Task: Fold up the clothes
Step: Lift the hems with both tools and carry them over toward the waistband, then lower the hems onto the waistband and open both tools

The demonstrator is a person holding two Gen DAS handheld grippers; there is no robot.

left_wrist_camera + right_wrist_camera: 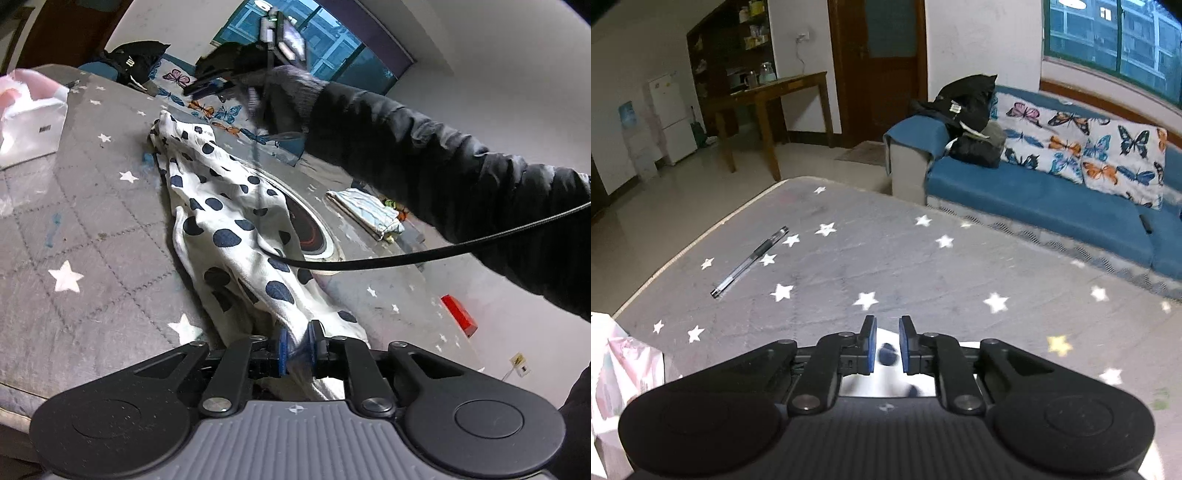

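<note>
Two grippers each hold one end of the same spotted garment, a white cloth with dark blue dots stretched in a crumpled band across the star-printed grey quilted cover. At the far left of that cover sits a pale pink-and-white bag. Moving right, the left gripper has its jaws closed on a bunched corner of the cloth, which runs away toward the right gripper held in a dark-sleeved arm. Further right lie a folded pale garment and a red block. In the right wrist view a pen lies to the left, and the right gripper's jaws pinch white spotted fabric between the blue pads.

Cloth like this looks light, limp and prone to sagging, so it probably handles best when taken at corners or along a hem and kept taut; a bunched grip may slip or leave creases.
</note>
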